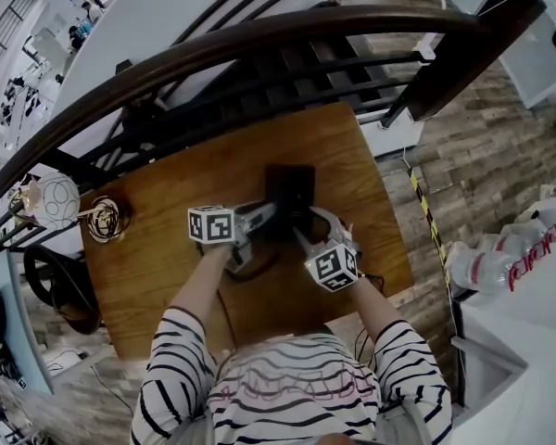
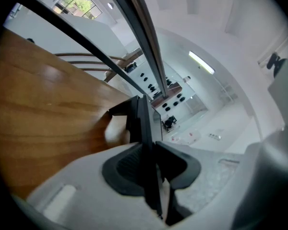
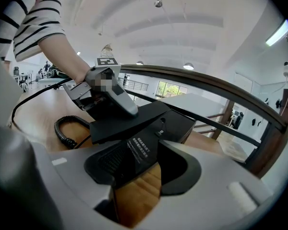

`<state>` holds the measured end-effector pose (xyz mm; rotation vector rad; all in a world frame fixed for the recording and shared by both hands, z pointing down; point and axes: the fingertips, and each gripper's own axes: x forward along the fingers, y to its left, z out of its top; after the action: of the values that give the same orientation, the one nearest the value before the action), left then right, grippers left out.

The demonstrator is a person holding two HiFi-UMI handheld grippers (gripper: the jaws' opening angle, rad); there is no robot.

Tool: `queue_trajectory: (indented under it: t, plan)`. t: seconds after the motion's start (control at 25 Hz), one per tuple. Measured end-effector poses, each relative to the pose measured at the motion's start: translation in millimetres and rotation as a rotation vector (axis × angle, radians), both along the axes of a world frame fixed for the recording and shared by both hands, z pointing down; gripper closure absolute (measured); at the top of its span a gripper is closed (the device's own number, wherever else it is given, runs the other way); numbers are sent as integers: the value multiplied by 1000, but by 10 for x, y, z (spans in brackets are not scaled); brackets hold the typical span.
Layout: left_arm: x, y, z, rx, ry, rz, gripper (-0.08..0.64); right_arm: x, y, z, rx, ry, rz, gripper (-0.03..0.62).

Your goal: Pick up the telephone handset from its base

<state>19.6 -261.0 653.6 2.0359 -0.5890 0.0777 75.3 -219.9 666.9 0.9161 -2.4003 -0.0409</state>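
Two grippers are on the telephone (image 1: pixel 291 189), which sits in the middle of the table (image 1: pixel 157 211).

Left gripper (image 2: pixel 149 156): comes in from the phone's 9 o'clock, rolled on its side. Its jaws are nearly together, pinching a thin black edge. I read this as the handset (image 2: pixel 140 116), lying along the base's 9 o'clock side and not yet raised clear.

Right gripper (image 3: pixel 145 163): enters from 5 o'clock with its jaws wider. The labelled black base (image 3: pixel 176 121) spans the gap between the pads (looks clamped; wood shows beneath).

Handset long axis: judged 12-to-6 in the head view, so crosswise to the left gripper, which is the nearer hand. The lift should go straight up while the right gripper holds the base down.

Only the right gripper view shows the left gripper's upper finger (image 3: pixel 121 99) lying over the handset, and the coiled cord (image 3: pixel 65 128) at 8 o'clock. The head view does not resolve the pinch.
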Motion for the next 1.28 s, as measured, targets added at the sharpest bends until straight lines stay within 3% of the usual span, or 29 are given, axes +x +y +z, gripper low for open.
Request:
queue_trajectory:
  t: [0.2,0.4,0.8,0.92,1.28]
  plan:
    - [38,81,-35,8,2,38,488,-10,-6,-14,-8,-5,11,391]
    - [-4,130,-100,15,26,19,488,-23,24,-2,-23,-14,25,387]
    - [-153,269,-391,77,46,-14,489,31,89,-102,-178,-141,137,383]
    - [-210,331,-567,97,80,-20,489,62,156,-219,-169,-174,172,388]
    - [-436,594,-901,159,83,-3,489,125,386,-825,-87,-312,311,420]
